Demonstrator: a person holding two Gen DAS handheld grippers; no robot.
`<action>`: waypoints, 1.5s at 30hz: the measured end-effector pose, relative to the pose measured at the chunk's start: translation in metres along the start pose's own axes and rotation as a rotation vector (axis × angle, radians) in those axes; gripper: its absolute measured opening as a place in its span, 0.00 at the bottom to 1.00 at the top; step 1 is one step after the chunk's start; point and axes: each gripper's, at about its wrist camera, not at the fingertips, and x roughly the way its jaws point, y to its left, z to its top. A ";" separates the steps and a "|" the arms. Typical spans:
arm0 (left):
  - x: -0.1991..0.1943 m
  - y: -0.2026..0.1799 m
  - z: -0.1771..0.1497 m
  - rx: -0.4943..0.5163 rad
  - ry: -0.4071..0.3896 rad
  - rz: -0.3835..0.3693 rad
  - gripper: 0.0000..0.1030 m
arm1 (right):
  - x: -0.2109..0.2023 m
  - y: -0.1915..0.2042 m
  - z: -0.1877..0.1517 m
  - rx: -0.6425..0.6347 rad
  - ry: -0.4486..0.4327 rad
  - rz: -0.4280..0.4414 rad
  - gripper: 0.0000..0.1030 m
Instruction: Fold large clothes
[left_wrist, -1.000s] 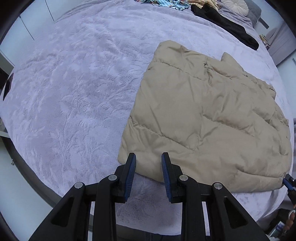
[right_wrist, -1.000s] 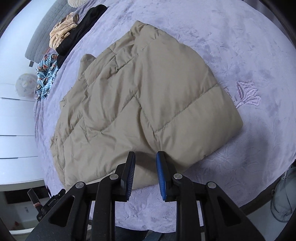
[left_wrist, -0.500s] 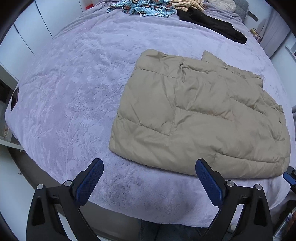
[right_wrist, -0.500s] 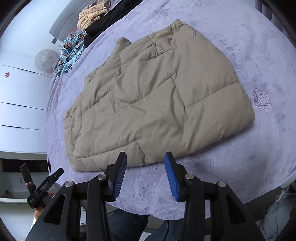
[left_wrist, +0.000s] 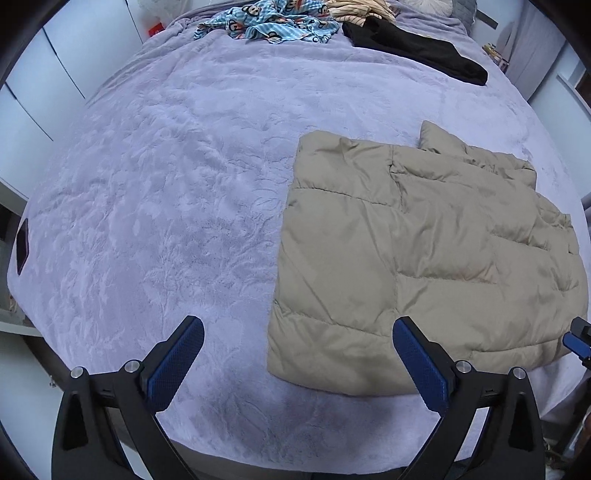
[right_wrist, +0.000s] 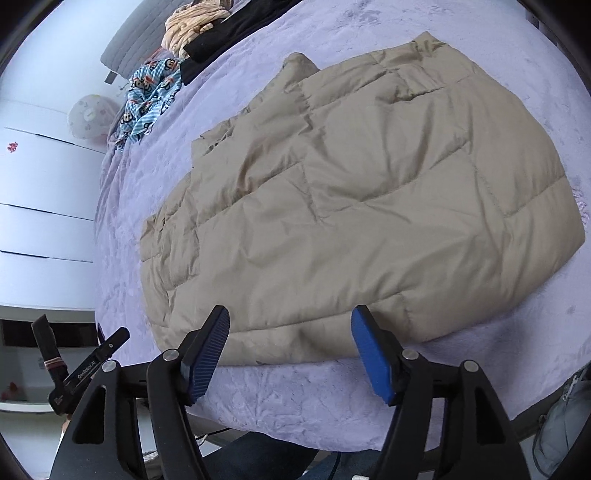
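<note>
A tan quilted puffer jacket (left_wrist: 417, 254) lies folded flat on the lilac bed cover, toward the bed's near right side; it also fills the middle of the right wrist view (right_wrist: 354, 206). My left gripper (left_wrist: 299, 345) is wide open and empty, above the jacket's near left corner. My right gripper (right_wrist: 290, 334) is open and empty, just above the jacket's near edge. The right gripper's blue tip (left_wrist: 576, 339) shows at the right edge of the left wrist view, and the left gripper (right_wrist: 88, 363) shows at the lower left of the right wrist view.
The lilac bed cover (left_wrist: 166, 192) spreads wide to the jacket's left. At the far end lie a blue monkey-print garment (left_wrist: 269, 26), a black garment (left_wrist: 417, 51) and a beige one (right_wrist: 192, 26). White cabinets (right_wrist: 40, 192) stand beside the bed. A grey bag (right_wrist: 565, 424) sits near the bed's corner.
Both grippers were shut on the jacket's near edge; they have opened, let it go and drawn back. The jacket now lies flat on the bed.
</note>
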 end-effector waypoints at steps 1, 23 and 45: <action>0.004 0.004 0.002 0.001 0.010 -0.009 0.99 | 0.003 0.006 0.000 -0.003 0.000 -0.010 0.70; 0.090 0.047 0.051 0.025 0.149 -0.348 0.99 | 0.085 0.064 0.011 0.016 0.114 -0.072 1.00; 0.189 -0.022 0.083 0.115 0.450 -0.850 0.99 | 0.102 0.062 0.014 0.031 0.137 -0.112 1.00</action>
